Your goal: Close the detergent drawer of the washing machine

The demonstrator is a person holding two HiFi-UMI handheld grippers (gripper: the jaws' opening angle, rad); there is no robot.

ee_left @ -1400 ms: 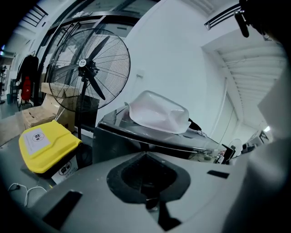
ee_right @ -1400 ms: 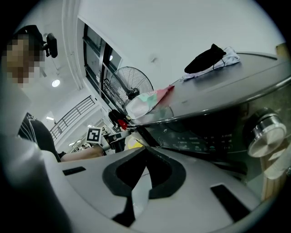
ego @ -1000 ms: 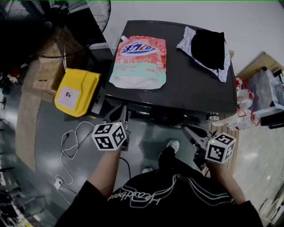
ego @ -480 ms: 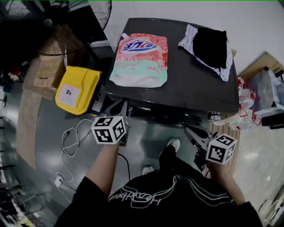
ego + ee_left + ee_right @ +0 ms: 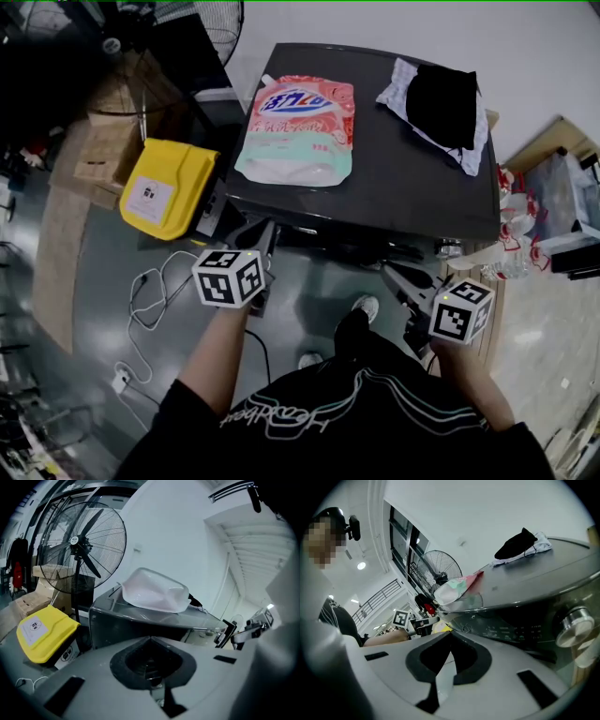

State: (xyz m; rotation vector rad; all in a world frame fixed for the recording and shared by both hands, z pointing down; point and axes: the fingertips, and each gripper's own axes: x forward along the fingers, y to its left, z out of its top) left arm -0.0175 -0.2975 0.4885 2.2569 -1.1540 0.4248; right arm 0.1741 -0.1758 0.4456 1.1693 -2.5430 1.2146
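Observation:
The dark washing machine (image 5: 403, 192) stands in front of me, and its top carries a pink and green detergent bag (image 5: 298, 131) and a black cloth (image 5: 441, 98). My left gripper (image 5: 265, 230) is shut and empty, with its tips just short of the machine's front left corner. In the left gripper view the dark front panel (image 5: 126, 625) lies straight ahead of the left gripper (image 5: 150, 639). The drawer does not stand out from it. My right gripper (image 5: 386, 270) is also shut and empty, low before the front right. Its own view shows the control knob (image 5: 576, 620).
A yellow box (image 5: 167, 187) sits on the floor left of the machine, with cardboard boxes (image 5: 103, 150) and a standing fan (image 5: 82, 550) behind it. A white cable (image 5: 150, 300) loops on the floor near my left arm. My shoe (image 5: 366, 305) is below the machine's front.
My left gripper has edged slightly up toward the machine's front left corner. The right gripper has hardly moved. Both stay shut.

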